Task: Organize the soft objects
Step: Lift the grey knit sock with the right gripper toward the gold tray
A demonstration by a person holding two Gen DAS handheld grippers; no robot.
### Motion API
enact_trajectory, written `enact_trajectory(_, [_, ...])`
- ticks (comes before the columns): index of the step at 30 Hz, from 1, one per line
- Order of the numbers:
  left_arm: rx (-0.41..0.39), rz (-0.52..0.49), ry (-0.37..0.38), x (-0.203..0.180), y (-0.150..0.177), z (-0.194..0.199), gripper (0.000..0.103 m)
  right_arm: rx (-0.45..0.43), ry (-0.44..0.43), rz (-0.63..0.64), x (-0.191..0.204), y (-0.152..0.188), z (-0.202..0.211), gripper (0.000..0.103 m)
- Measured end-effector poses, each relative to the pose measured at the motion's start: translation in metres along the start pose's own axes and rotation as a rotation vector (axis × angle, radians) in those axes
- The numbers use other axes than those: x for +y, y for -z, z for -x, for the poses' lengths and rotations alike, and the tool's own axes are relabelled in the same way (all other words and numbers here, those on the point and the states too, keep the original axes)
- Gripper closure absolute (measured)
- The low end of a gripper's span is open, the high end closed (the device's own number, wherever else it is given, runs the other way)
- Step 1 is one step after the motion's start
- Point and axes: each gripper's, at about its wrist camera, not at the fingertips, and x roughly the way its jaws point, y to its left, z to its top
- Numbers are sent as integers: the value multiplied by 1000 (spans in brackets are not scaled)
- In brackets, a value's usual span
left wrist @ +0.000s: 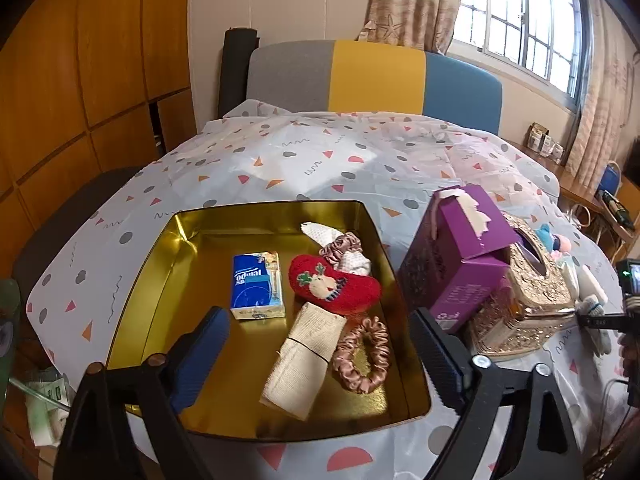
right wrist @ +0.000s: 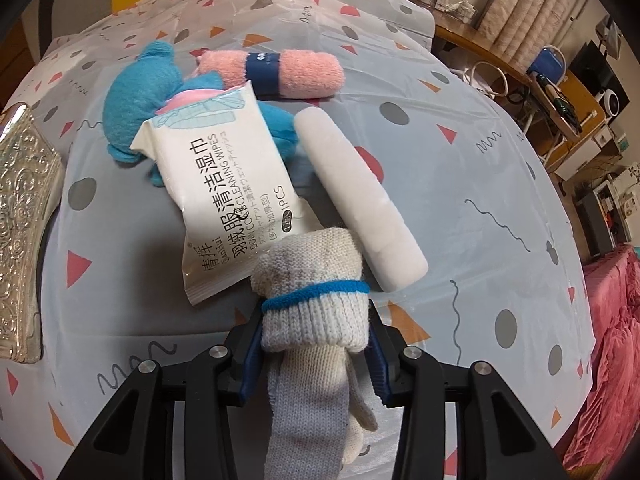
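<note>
A gold tin tray (left wrist: pixel 272 206) lies on the patterned sheet. In it are a blue tissue pack (left wrist: pixel 256 284), a red knitted sock (left wrist: pixel 334 284), a beige rolled cloth (left wrist: pixel 304 356), a pink scrunchie (left wrist: pixel 362 356) and a second scrunchie (left wrist: pixel 340 246) on a white cloth. My left gripper (left wrist: pixel 318 320) hangs open over the tray's near half with nothing between its fingers. My right gripper (right wrist: pixel 314 320) is shut on a rolled white knitted glove (right wrist: pixel 308 272) with a blue band. Beyond it lie a wet-wipes pack (right wrist: pixel 224 184), a blue plush toy (right wrist: pixel 136 96), a pink rolled towel (right wrist: pixel 280 72) and a white roll (right wrist: pixel 360 192).
A purple carton (left wrist: pixel 460 256) leans on an ornate gold tissue box (left wrist: pixel 532 292) right of the tray; the box's side (right wrist: pixel 20 220) shows at the left of the right wrist view. A wooden desk (right wrist: pixel 520 60) with clutter runs along the right. A wardrobe (left wrist: pixel 80 80) stands at left.
</note>
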Motion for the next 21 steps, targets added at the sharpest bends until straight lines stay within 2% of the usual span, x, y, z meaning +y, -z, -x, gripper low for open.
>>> enact_trajectory(9, [-18, -8, 1, -7, 6, 8, 1, 10, -17, 42, 11, 3, 2, 60])
enact_trajectory(14, [-13, -11, 10, -7, 8, 8, 1, 39, -48, 2, 7, 6, 5, 61])
enact_trajectory(17, [-6, -13, 13, -6, 10, 7, 1, 30, -56, -26, 5, 8, 10, 63])
enact_trajectory(21, [6, -9, 26, -5, 13, 4, 1, -32, -75, -49, 5, 4, 30, 64])
